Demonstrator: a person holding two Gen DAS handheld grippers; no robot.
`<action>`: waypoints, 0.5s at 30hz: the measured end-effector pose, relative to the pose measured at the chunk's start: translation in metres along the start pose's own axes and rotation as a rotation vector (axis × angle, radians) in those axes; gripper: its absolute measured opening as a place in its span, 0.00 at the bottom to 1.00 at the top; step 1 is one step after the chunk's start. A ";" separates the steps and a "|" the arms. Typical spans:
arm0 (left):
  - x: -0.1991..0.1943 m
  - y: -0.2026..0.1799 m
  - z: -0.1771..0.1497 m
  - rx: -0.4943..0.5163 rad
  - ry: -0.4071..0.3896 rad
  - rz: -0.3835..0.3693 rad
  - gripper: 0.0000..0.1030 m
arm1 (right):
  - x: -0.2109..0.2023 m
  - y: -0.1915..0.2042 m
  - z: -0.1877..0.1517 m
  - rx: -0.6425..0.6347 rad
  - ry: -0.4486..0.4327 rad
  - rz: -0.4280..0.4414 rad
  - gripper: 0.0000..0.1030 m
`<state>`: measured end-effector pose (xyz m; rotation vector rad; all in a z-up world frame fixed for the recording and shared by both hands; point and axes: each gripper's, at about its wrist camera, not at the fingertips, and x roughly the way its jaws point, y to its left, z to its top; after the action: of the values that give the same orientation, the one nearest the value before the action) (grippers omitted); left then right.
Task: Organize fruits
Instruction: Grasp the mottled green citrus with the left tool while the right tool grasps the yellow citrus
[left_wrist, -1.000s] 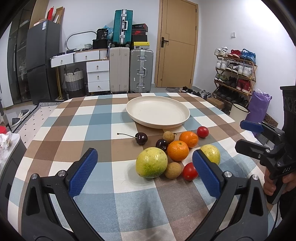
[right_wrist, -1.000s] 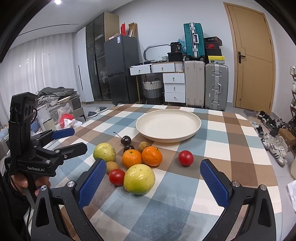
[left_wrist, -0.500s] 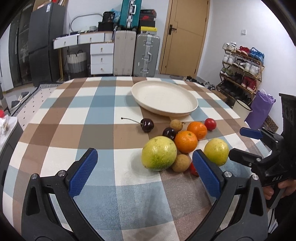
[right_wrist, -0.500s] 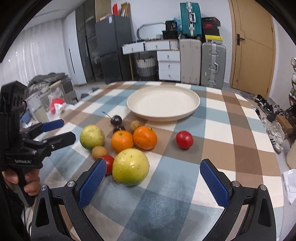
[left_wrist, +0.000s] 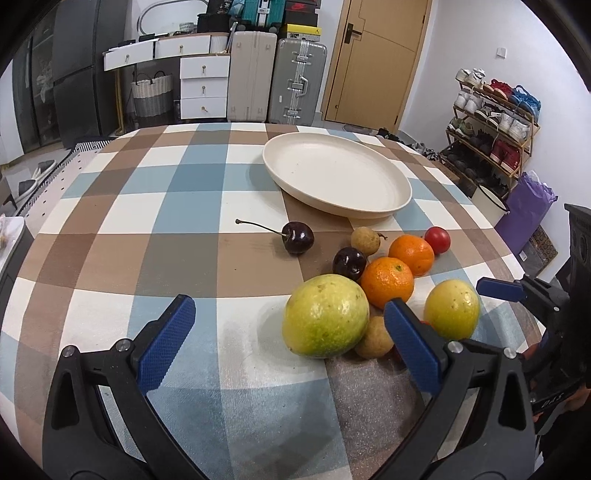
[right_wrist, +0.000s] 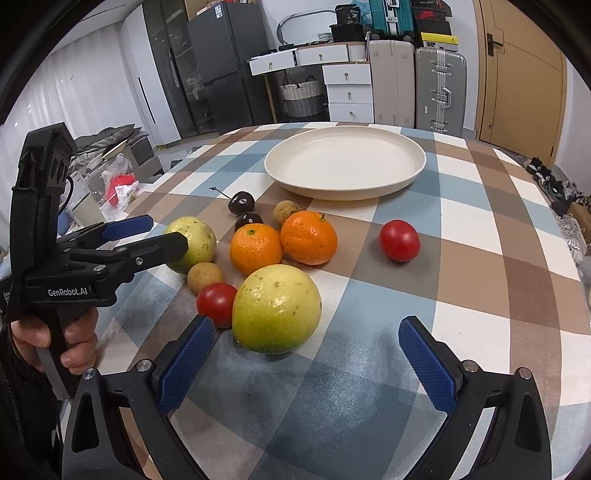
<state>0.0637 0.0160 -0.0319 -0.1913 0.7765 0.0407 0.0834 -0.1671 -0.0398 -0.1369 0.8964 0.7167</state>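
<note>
Behind our round table with its blue, brown and white checked cloth (left_wrist: 177, 221) stand suitcases, white drawers and a wooden door. On the cloth we see a big, round, cream plate (right_wrist: 345, 162) with nothing on it. All the fruit sits in a bunch just in front of the plate: two big yellow-green round fruits (right_wrist: 276, 314), two orange mandarins (right_wrist: 308, 237), two dark cherries (left_wrist: 298, 237), two small brown longans (left_wrist: 365, 240) and two red cherry tomatoes (right_wrist: 399, 240). Our left gripper (left_wrist: 291, 347) is spread wide and holds nothing, and one big green fruit sits between its blue pads (left_wrist: 166, 341). Our right gripper (right_wrist: 306, 363) is spread wide too, with the other big fruit just ahead of it. We think the first pick comes next. To do it well, we should put the pads on both sides of the fruit's fat middle, squeeze softly, and lift straight up so the little fruits beside it do not roll. We can read "GenRobot.AI" in white on the side of the left gripper.
</note>
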 end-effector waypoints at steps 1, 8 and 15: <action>0.002 -0.001 0.001 0.004 0.005 -0.005 0.97 | 0.001 0.000 0.000 0.000 0.002 0.002 0.98; 0.013 -0.007 0.001 0.023 0.046 -0.063 0.66 | 0.010 -0.002 0.003 0.014 0.043 0.036 0.80; 0.013 -0.003 -0.002 -0.005 0.054 -0.147 0.46 | 0.012 0.000 0.006 0.020 0.040 0.099 0.49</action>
<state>0.0721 0.0123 -0.0417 -0.2543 0.8146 -0.1018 0.0920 -0.1583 -0.0449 -0.0898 0.9536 0.7994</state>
